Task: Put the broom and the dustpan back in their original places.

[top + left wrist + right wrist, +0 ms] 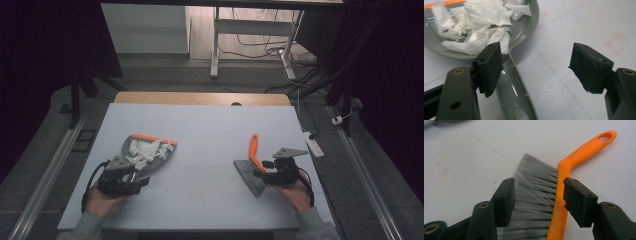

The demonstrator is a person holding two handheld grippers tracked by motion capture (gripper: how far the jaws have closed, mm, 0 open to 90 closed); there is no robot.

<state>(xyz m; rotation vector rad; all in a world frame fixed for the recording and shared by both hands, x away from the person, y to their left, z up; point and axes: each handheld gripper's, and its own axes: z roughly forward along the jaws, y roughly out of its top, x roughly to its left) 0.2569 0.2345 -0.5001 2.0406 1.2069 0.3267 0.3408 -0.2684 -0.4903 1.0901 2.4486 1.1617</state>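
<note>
On the pale worktop (210,130) the sweeping looks finished to me: the white paper scraps (142,151) sit heaped in the grey dustpan (162,159), and I am at the letting-go step. My left gripper (534,66) stands wide open, its jaws parted over the dustpan's handle (511,85), one pad close beside the handle, the other well clear over bare worktop. My right gripper (539,200) is open too, jaws set either side of the brush (560,195), grey bristles (534,190) and orange spine between them, touching neither as far as I can tell. In the high view the brush lies at the right, well apart from the dustpan.

Next, I judge, both hands need only draw straight back without nudging either tool.

The handle's end is cut off at the frame's bottom edge, and the scraps hide the pan's floor.
</note>
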